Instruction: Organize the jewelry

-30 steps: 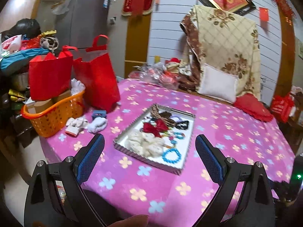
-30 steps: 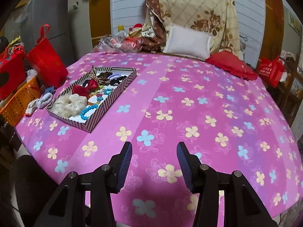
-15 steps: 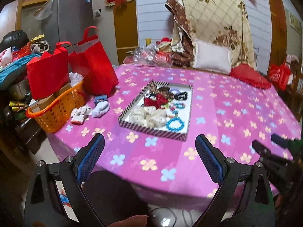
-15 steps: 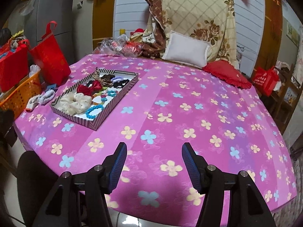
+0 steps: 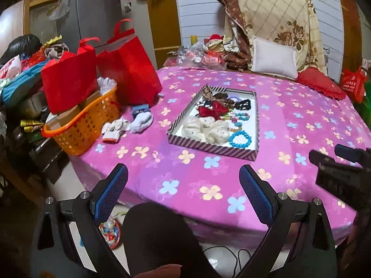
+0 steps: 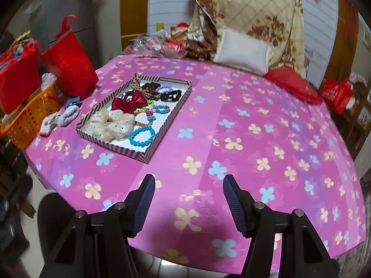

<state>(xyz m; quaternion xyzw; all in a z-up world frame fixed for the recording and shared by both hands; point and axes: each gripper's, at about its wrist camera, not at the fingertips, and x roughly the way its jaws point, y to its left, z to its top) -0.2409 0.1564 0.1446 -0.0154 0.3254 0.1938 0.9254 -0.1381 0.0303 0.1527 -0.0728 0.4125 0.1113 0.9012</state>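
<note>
A striped tray (image 5: 209,148) (image 6: 162,125) lies on the pink flowered table. It holds a blue bead bracelet (image 5: 240,138) (image 6: 142,135), cream scrunchies (image 5: 206,128) (image 6: 111,122), a red bow (image 5: 214,111) (image 6: 128,103), black and leopard hair ties and small bead bracelets. My left gripper (image 5: 183,192) is open and empty, back past the table's near edge. My right gripper (image 6: 189,205) is open and empty above the near edge, right of the tray. The right gripper also shows in the left wrist view (image 5: 336,173).
An orange basket (image 5: 81,129) (image 6: 27,120) and red bags (image 5: 129,64) (image 6: 69,64) stand left of the tray, with white socks (image 5: 129,125) beside them. A white pillow (image 5: 273,58), a red cushion (image 6: 292,85) and a draped floral blanket (image 6: 255,11) are at the back.
Both grippers have pulled back and away from the table; the tray looks farther. The right gripper's jaws have opened wider. The right gripper now shows in the left wrist view.
</note>
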